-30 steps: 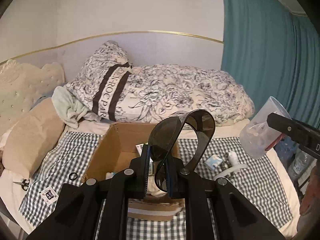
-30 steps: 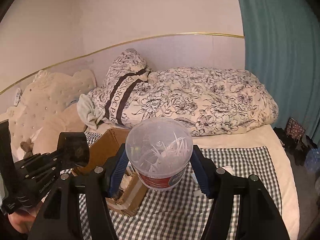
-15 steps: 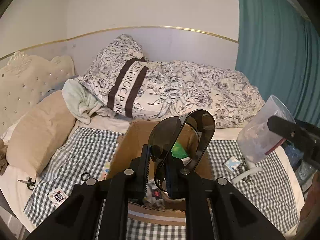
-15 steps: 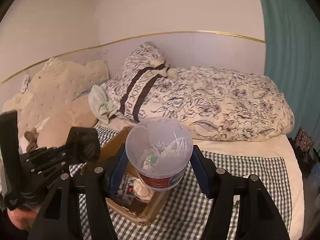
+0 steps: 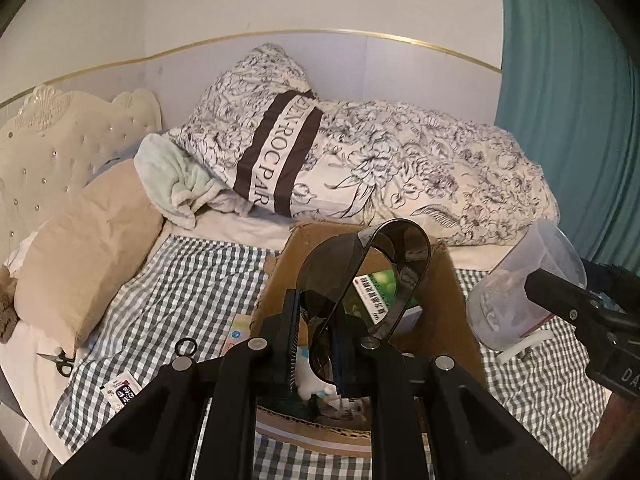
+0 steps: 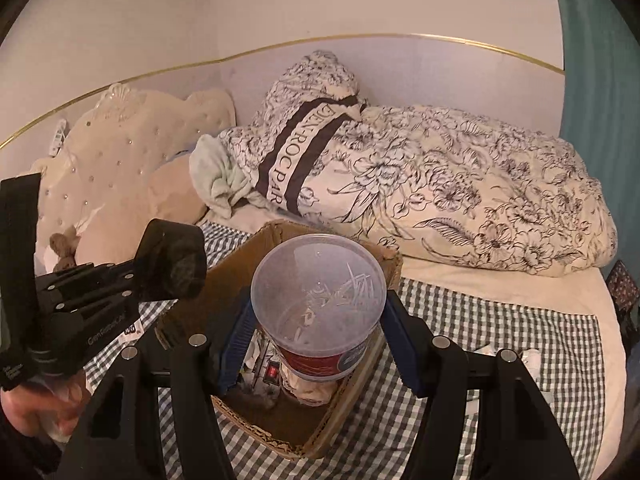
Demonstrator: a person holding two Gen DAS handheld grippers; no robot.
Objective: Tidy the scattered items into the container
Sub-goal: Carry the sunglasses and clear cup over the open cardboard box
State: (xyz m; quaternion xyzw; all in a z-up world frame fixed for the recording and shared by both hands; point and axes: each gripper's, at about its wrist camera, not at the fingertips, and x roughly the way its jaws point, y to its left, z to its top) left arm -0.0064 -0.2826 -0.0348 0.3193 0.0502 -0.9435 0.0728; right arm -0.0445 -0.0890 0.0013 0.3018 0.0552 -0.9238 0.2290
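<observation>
My left gripper is shut on dark sunglasses and holds them above the open cardboard box, which has a green packet and other items inside. My right gripper is shut on a clear plastic tub of cotton swabs with a red label, held over the same box. The tub also shows at the right of the left wrist view. The left gripper's body shows at the left of the right wrist view.
The box sits on a checked blanket on a bed. Small scissors, a black ring and a sachet lie left of the box. White items lie right of it. Pillows and a teal curtain stand behind.
Both grippers have moved forward and left over the box with their loads. The box now lies directly under the sunglasses and the tub.
</observation>
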